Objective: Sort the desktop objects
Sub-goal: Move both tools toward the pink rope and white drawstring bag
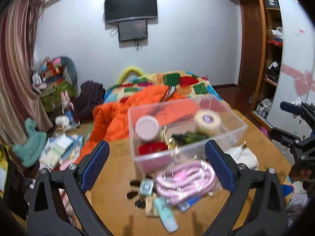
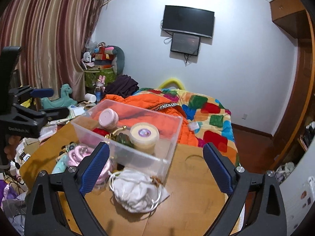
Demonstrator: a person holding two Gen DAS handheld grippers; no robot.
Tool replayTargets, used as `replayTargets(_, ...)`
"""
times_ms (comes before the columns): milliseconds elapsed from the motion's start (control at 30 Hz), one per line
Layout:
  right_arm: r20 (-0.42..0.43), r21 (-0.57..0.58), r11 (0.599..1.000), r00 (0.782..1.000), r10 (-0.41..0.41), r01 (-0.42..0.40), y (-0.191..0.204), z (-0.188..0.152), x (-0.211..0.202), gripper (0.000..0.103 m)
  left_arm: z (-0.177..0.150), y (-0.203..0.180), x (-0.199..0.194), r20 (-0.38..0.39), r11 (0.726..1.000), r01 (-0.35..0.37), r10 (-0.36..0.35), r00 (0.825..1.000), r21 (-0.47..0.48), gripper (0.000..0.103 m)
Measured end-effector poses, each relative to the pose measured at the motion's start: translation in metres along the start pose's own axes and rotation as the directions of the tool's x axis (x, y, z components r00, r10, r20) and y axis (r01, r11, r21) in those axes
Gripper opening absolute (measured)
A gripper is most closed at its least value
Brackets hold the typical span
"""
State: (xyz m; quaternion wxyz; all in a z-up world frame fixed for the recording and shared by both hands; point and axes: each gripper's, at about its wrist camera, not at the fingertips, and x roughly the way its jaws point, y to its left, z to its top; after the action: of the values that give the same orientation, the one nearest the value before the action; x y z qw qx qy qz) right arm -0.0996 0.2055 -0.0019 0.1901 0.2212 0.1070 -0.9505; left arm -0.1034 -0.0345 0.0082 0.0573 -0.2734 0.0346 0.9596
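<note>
We have both tools backed off and empty. The left hand-held gripper (image 1: 157, 165) stands wide open with nothing between its pads; the right hand-held gripper (image 2: 156, 166) is just as wide and equally bare.

Ahead of both sits the clear box (image 1: 216, 137) on the table (image 2: 196, 177), already holding a pink jar (image 1: 147, 127), a tape roll (image 1: 207, 120), a dark green bottle (image 1: 189, 137) and something red (image 1: 152, 148) low on the left side. So we judge the sorting to be well under way, with us between picks, choosing the next piece.

What remains loose lies on our side of the box. Under the left hand-held gripper's span is a coiled pink rope (image 1: 183, 181) in a clear wrapper, and nearer still a mint tube (image 1: 167, 214), a small green tin (image 1: 146, 185) and a few dark bits too blurred to name. Directly below the right hand-held gripper, touching the box's near wall, slumps a white drawstring pouch (image 2: 135, 192).

Next, we think, the right hand-held gripper should dip onto the pouch and pinch its bunched top, as soft cloth will sag if taken at an edge. The left could take the rope across the whole coil, so no loops trail, then lift clear of the rim before releasing.
</note>
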Motion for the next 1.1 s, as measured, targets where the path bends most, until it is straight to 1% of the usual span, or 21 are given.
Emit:
replayTargets(67,-0.025,0.026,1.000,1.000,0.006,-0.006,-0.002,-0.012,0.002,0.096,-0.010,0.006,0.002,-0.031,0.999,0.012,-0.013,0.999,-0.030,0.099)
replayTargets(133,-0.067,0.060,0.998,0.998,0.020,-0.016,-0.002,-0.024,0.011,0.096,-0.022,0.011,0.006,-0.057,0.998,0.012,-0.016,0.998,-0.054,0.099)
replayTargets(233,-0.118,0.087,0.996,0.993,0.032,-0.021,-0.002,-0.037,0.024,0.096,-0.033,0.014,0.012,-0.088,0.997,0.009,-0.016,0.996,-0.071,0.099)
replayTargets(433,-0.192,0.132,0.990,0.979,0.071,-0.046,0.002,-0.054,0.049,0.096,-0.052,0.014,0.028,-0.155,0.995,0.036,-0.051,0.987,-0.098,0.099)
replayTargets(567,-0.224,0.121,0.992,0.972,0.072,-0.046,0.006,-0.059,0.062,0.096,-0.060,0.004,0.043,-0.194,0.994,0.066,-0.082,0.978,-0.092,0.099)
replayTargets(733,-0.233,0.129,0.990,0.968,0.092,-0.063,0.003,-0.061,0.068,0.096,-0.061,-0.009,0.055,-0.216,0.991,0.104,-0.119,0.969,-0.078,0.099)
replayTargets(800,-0.236,0.125,0.990,0.967,0.093,-0.065,0.004,-0.062,0.070,0.097,-0.062,-0.016,0.057,-0.223,0.991,0.119,-0.128,0.966,-0.055,0.099)
replayTargets(867,-0.237,0.120,0.990,0.967,0.094,-0.067,0.005,-0.063,0.070,0.096,-0.064,-0.023,0.056,-0.231,0.993,0.118,-0.117,0.966,-0.011,0.099)
replayTargets(967,-0.237,0.120,0.990,0.966,0.099,-0.072,0.005,-0.065,0.070,0.097,-0.070,-0.033,0.058,-0.263,0.991,0.107,-0.082,0.961,0.082,0.099)
replayTargets(1100,-0.246,0.142,0.986,0.961,0.123,-0.090,0.001,-0.066,0.074,0.097,-0.074,-0.041,0.065,-0.301,0.975,0.091,-0.027,0.953,0.202,0.099)
